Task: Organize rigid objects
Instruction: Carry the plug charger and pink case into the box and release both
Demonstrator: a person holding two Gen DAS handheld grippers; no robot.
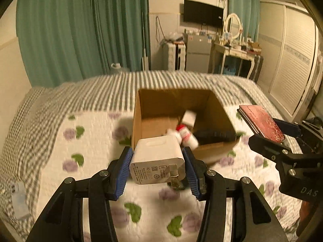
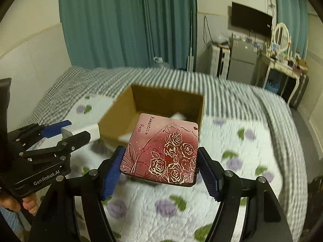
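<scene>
- The left gripper [image 1: 158, 166] is clenched on a white charger [image 1: 157, 161] at lower centre of the left view, blue pads on its two side faces, prong end toward the camera.
- The charger looks light, stiff and smooth; the flat sides are the sound place to grip, since the rounded corners could slip.
- Its long axis runs away from the camera, toward the box [image 1: 177, 109] just behind it.
- The right gripper [image 2: 160, 162] grasps a red case [image 2: 161, 149] at centre of the right view, pads on its left and right edges.
- The case is flat, rigid and glossy, probably slippery; edge grips suit it.
- It lies face up, tilted slightly, far edge over the box rim.
- The box sits on a floral blanket [image 2: 153, 211], already holding a bottle [image 1: 186, 134].
</scene>
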